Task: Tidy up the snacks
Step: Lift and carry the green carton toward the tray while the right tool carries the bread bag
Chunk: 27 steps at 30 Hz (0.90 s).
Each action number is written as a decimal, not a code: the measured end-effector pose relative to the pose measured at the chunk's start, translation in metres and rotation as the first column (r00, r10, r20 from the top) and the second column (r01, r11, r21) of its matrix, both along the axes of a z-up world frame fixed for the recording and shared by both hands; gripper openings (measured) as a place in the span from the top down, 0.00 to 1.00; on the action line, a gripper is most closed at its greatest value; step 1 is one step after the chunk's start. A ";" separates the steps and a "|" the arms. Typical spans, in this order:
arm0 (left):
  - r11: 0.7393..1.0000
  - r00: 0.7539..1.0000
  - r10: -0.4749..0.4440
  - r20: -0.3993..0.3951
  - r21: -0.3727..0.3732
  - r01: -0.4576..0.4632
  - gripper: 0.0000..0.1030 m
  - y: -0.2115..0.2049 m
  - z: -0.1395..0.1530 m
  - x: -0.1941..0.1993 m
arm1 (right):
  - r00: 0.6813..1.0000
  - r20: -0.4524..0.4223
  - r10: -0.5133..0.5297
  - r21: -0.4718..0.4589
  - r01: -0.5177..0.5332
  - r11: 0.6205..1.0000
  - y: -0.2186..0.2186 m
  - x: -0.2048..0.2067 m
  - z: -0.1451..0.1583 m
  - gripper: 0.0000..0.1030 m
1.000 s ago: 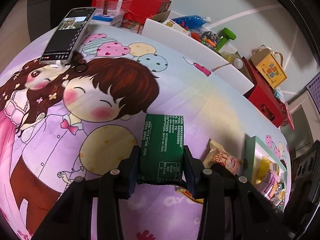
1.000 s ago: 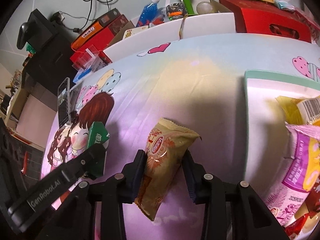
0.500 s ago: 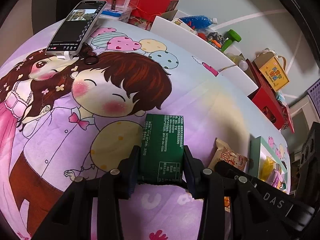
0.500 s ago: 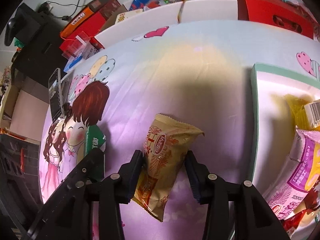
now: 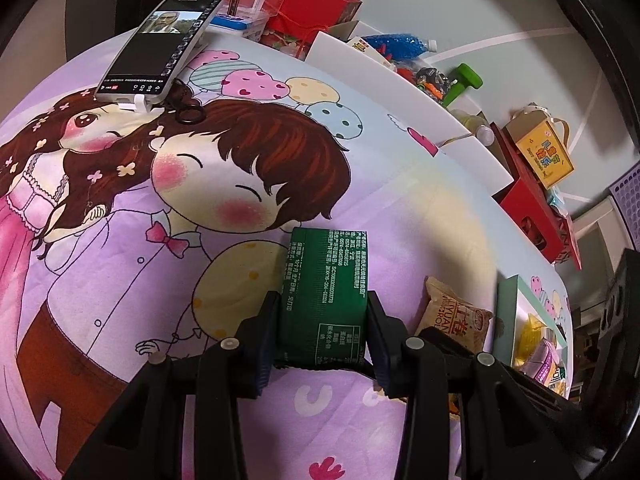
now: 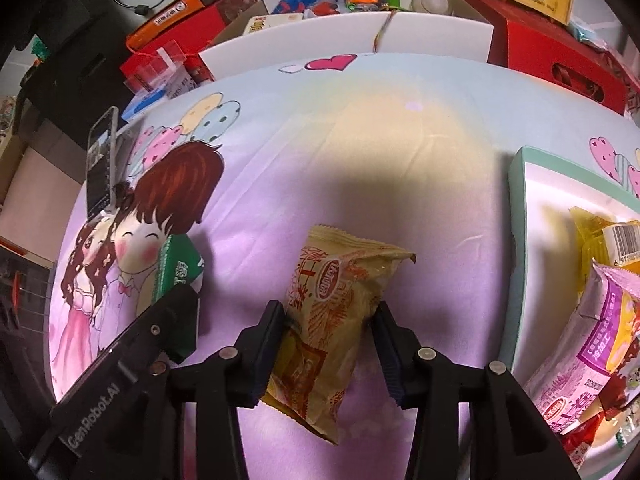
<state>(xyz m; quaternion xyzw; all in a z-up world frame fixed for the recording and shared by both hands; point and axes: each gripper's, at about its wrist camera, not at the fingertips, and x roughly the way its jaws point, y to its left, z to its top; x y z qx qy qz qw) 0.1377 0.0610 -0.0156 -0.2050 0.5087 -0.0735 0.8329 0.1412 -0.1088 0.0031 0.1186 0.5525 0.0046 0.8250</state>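
Green printed packet [image 5: 325,300] pinched by left gripper [image 5: 323,330]; tan crinkled snack pouch [image 6: 334,320] pinched by right gripper [image 6: 332,344].

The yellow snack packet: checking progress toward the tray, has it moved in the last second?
Yes. The yellow snack packet, between the right gripper fingers, now sits farther left of the tray edge.

We are looking at a surface [image 5: 400,208] wearing a cartoon cloth of a boy, a girl and balloons. A phone [image 5: 160,46] is lying at its far edge with its screen glowing, a black ring [image 5: 190,114] sitting just beside it. Beyond the edge, red boxes [image 5: 316,8], a blue bottle [image 5: 400,42], a green dumbbell [image 5: 462,82] and a yellow box [image 5: 544,156] are crowding together behind white boards [image 6: 340,38].
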 end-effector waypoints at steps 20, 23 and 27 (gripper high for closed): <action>0.999 0.999 -0.008 0.044 0.051 0.005 0.59 -0.002 0.019 -0.005 | 0.969 0.236 -0.070 0.030 0.064 0.997 -0.027 -0.070 0.040 0.58; 0.998 0.998 -0.028 0.062 0.058 0.025 0.59 -0.009 0.027 -0.007 | 0.963 0.253 -0.094 0.027 0.090 0.996 -0.036 -0.077 0.044 0.58; 0.996 0.994 -0.059 0.089 0.076 0.052 0.59 -0.022 0.037 -0.011 | 0.951 0.282 -0.124 0.018 0.124 0.992 -0.050 -0.086 0.052 0.58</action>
